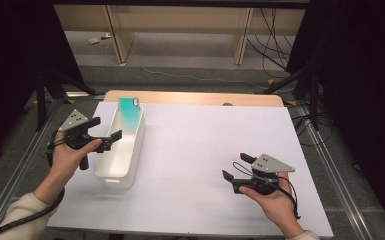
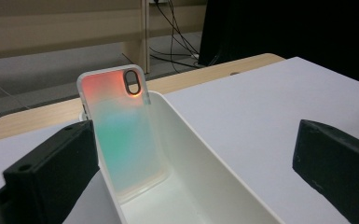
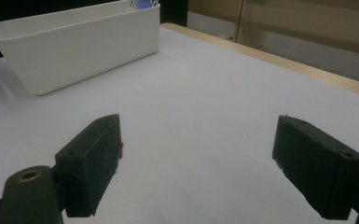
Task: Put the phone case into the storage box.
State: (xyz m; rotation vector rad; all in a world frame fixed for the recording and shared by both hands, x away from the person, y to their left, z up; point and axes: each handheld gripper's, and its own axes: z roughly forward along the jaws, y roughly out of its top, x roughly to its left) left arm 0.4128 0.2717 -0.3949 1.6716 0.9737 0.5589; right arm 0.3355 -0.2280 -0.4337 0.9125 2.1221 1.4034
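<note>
left gripper: released, jaws straddling bin's near-left rim, holding nothing | right gripper: released, empty, well right of bin over white table | phone case: inside white bin, leaning upright against its far end wall

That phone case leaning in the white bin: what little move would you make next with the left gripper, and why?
Probably ease the left gripper forward toward the phone case. Its jaws stand open over the near part of the white bin, one on each side of the near wall, and the case leans against the far end, still out of reach and untouched.
</note>
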